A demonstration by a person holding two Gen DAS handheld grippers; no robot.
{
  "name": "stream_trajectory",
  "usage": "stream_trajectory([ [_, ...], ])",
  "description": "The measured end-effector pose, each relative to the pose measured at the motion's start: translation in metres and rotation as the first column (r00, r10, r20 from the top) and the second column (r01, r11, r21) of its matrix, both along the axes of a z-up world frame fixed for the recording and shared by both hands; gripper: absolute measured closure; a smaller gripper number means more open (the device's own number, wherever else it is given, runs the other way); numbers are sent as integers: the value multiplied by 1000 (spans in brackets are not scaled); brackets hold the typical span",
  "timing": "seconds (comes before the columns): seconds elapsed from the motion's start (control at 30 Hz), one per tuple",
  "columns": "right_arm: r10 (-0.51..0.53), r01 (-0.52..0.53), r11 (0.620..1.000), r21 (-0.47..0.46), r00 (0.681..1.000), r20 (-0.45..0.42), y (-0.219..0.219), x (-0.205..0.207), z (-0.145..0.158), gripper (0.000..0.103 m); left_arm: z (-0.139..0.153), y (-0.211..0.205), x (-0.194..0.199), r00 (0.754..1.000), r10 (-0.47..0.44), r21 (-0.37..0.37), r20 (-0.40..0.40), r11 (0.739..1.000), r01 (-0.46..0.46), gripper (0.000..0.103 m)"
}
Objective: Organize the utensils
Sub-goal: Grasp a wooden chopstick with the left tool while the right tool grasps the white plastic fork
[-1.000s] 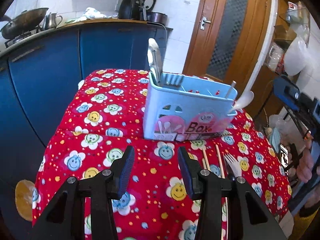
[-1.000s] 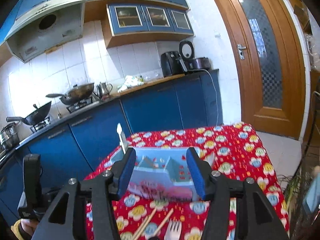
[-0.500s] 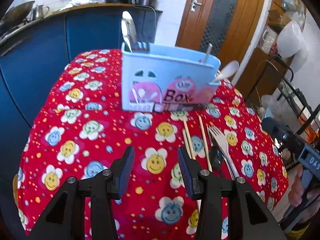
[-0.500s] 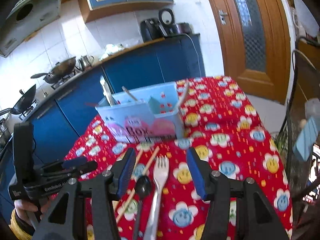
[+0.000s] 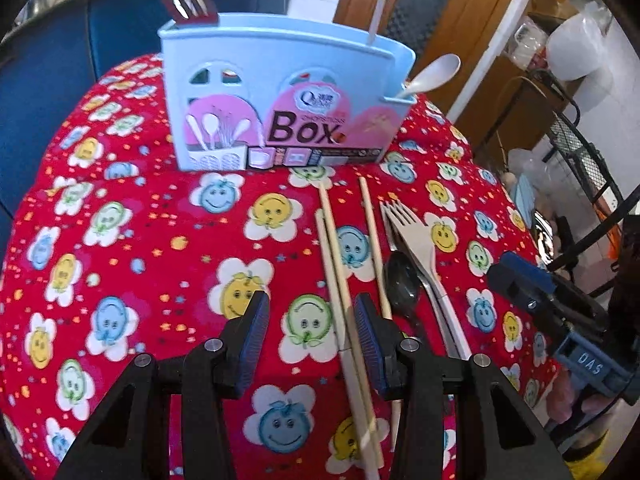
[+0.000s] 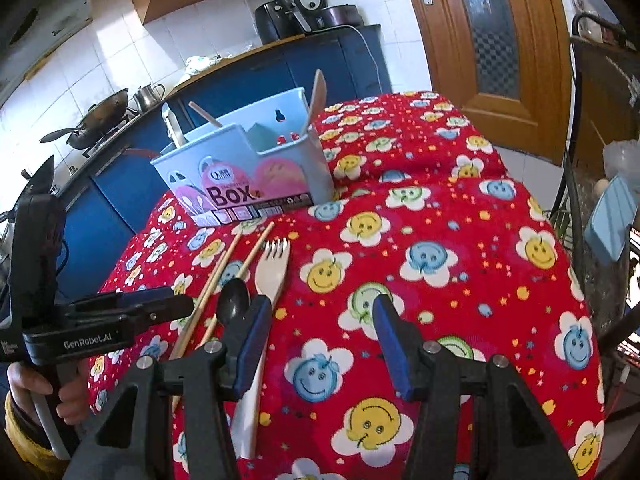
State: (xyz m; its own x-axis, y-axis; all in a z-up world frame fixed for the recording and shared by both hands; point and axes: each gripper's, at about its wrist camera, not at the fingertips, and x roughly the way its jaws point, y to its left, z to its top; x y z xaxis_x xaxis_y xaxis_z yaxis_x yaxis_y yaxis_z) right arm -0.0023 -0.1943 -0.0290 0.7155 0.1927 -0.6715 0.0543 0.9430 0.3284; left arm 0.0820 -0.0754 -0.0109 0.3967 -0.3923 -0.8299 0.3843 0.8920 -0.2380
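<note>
A light blue utensil box [image 5: 280, 96] [image 6: 244, 168] stands on the red flowered tablecloth [image 5: 120, 240] and holds a fork, a white spoon [image 5: 434, 74] and other utensils. In front of it lie wooden chopsticks [image 5: 340, 276] [image 6: 224, 268], a cream fork [image 5: 416, 240] [image 6: 274, 272] and a black spoon [image 5: 402, 284] [image 6: 234, 300]. My left gripper [image 5: 308, 344] is open and empty, low over the cloth just left of the chopsticks. My right gripper [image 6: 320, 344] is open and empty, just right of the cream fork's handle.
Blue kitchen cabinets [image 6: 320, 68] with a worktop, woks [image 6: 96, 120] and appliances stand behind the table. A wooden door [image 6: 492, 32] is at the back right. A wire rack and bags [image 5: 568, 128] stand to the right of the table.
Both grippers have come down and closer to the table. The loose utensils now lie right at the fingertips. Both stay open.
</note>
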Motion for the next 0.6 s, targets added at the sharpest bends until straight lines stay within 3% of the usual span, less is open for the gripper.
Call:
stream_trajectory([
  [0.3, 5, -5, 1000, 16, 1000, -12, -2, -2, -7, 47, -9, -2, 7, 997, -30, -99, -77, 995, 22, 91],
  [0.6, 34, -34, 999, 13, 999, -22, 4, 0, -7, 47, -6, 7, 6, 998, -14, -156, -64, 988, 4, 98],
])
